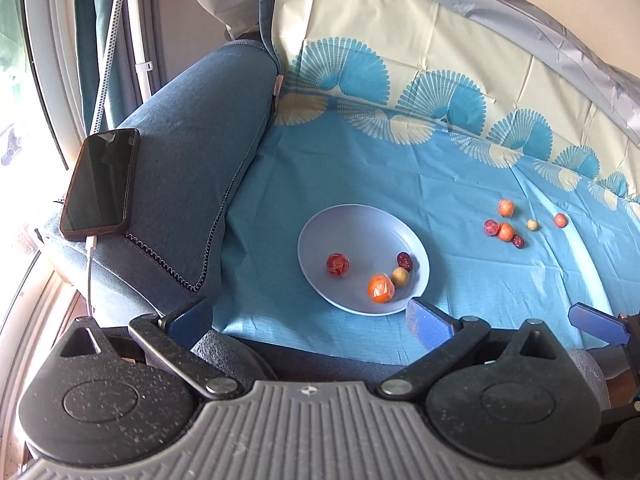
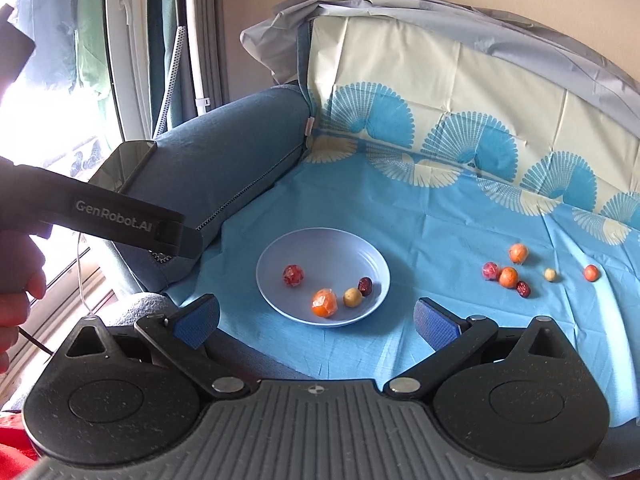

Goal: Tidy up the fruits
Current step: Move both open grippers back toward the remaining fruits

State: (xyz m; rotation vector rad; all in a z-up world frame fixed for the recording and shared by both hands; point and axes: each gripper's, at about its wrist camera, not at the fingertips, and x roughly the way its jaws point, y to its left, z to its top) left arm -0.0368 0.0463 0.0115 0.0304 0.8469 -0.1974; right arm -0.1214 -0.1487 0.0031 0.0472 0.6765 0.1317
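L gripper (image 1: 310,320) + R gripper (image 2: 316,318): wide open, empty | plate (image 2: 280,252): 4 fruits | cloth (image 2: 440,240): 6 loose, maybe wrapped

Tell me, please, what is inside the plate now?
The plate holds four fruits: a wrapped red one, a wrapped orange one, a small yellowish one and a dark red one. Nothing hides them.

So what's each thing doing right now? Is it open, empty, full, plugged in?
Left gripper: open, holding nothing.
Right gripper: open, holding nothing.
Plate: upright, partly filled with four fruits.
Loose fruits: six, still on the cloth, outside the plate.
Phone: screen dark, cable plugged in, lying on the sofa arm.
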